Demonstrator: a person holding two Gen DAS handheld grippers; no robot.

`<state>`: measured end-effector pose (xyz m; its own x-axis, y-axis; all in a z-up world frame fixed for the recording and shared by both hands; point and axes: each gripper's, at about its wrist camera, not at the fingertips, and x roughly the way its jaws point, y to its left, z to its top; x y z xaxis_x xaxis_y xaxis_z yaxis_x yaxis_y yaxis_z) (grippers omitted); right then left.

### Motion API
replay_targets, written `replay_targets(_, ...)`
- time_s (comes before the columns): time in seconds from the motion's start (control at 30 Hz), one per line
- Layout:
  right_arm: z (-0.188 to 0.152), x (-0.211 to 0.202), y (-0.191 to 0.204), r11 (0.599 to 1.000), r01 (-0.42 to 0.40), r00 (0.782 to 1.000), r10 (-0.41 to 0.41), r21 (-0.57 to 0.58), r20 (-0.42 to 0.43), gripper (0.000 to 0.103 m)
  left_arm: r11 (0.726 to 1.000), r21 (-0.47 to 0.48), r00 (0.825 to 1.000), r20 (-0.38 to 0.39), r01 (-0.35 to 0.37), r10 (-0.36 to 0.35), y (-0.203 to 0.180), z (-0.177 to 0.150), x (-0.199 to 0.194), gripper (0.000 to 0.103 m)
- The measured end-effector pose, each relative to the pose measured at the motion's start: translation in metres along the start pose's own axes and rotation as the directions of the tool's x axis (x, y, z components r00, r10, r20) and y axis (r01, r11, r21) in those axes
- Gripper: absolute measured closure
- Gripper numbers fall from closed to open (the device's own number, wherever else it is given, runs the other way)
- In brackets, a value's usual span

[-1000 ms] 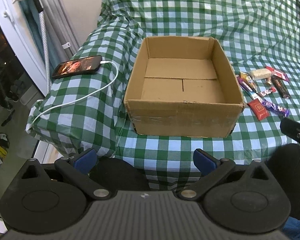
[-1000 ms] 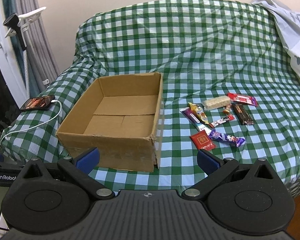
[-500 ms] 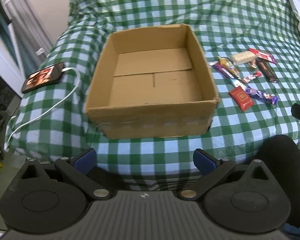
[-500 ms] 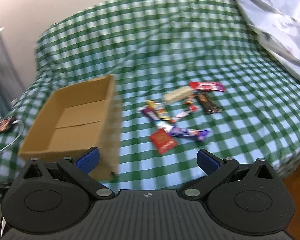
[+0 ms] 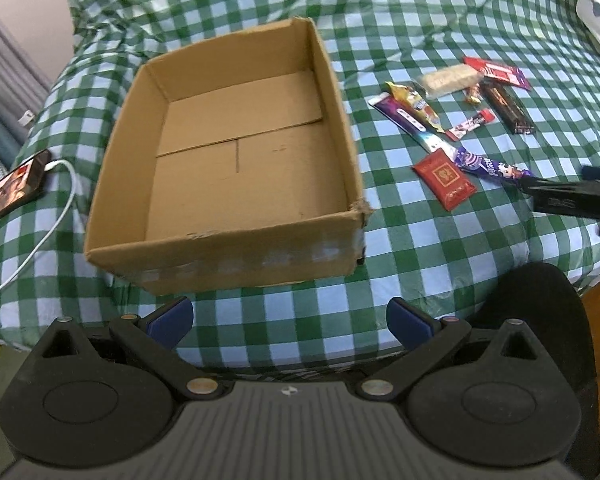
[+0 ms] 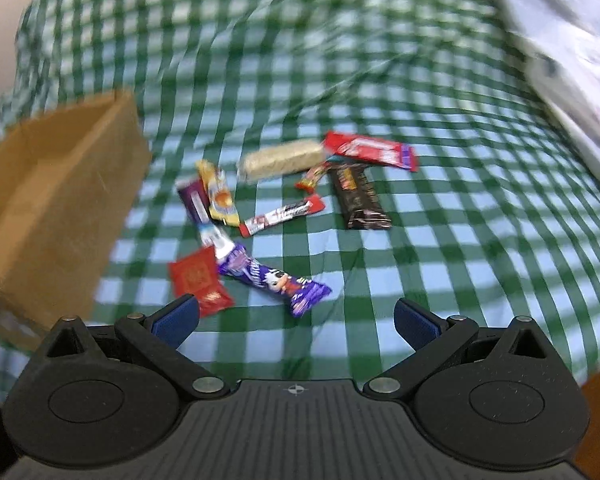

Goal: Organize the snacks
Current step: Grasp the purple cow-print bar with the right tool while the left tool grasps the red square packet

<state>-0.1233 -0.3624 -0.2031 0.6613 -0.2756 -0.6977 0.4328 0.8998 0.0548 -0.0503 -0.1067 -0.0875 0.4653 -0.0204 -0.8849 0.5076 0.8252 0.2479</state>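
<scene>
Both claws, left (image 5: 290, 320) and right (image 6: 296, 320), wide open and holding nothing, snacks (image 6: 284, 200) beside the cardboard box (image 5: 228, 248).

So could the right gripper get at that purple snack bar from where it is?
Probably yes: the right gripper is open, the purple snack bar lies just ahead on the checked cloth, with nothing between them.

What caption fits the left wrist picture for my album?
Open left gripper faces an empty cardboard box; snack bars lie beside it on checked cloth.
</scene>
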Motion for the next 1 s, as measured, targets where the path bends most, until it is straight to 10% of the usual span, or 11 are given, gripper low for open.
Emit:
replay_targets(0.3,0.021,0.108,0.020,0.976,-0.040,0.993,0.014,-0.214,-0.120,0.002,0.997,0.065,0.999,-0.025,0.028,-0.027,-0.042,0.042,0.019,0.000)
replay_targets(0.53,0.014,0.114,0.005,0.975,-0.152,0.983,0.131,-0.165,-0.132,0.079,0.990,0.108,0.996,-0.001,0.091,-0.092,-0.090,0.080,0.043,0.000)
replay_targets(1.0,-0.018,0.096,-0.081,0.996,-0.025,0.995,0.034,0.089,-0.096,0.072,0.992,0.012,0.984,-0.127,0.125,-0.123,-0.166,0.148,0.181,0.000)
